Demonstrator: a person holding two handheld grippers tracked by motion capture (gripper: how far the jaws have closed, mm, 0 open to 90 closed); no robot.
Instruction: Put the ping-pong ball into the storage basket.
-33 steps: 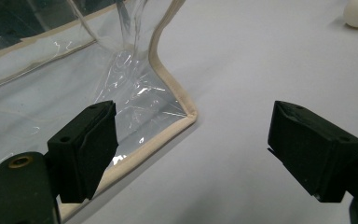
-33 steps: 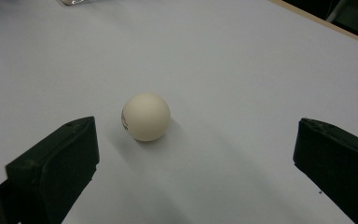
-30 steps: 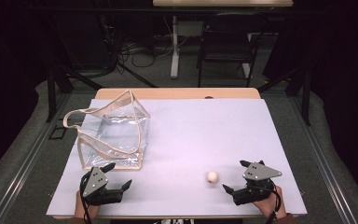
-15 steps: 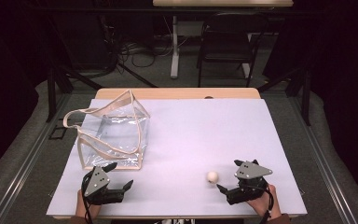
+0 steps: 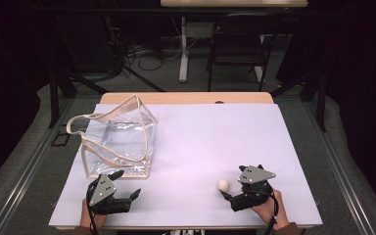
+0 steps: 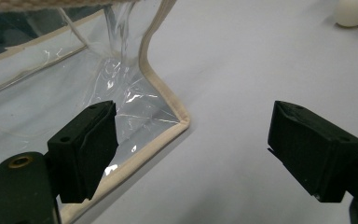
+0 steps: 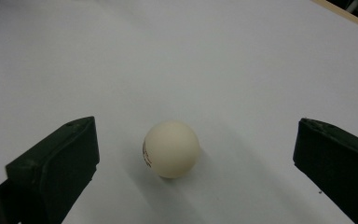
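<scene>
A dark chair (image 5: 237, 49) stood beyond the table (image 5: 191, 98), beside a white post (image 5: 182, 49). Cables (image 5: 142, 51) lay tangled on the grey floor (image 5: 24, 161) behind.

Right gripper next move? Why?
Probably ease the right gripper forward a touch, then close on the ball. Its jaws stand wide open, and the ball rests on the table between them but just ahead of the tips, untouched. The left gripper waits open by the bag corner.
</scene>
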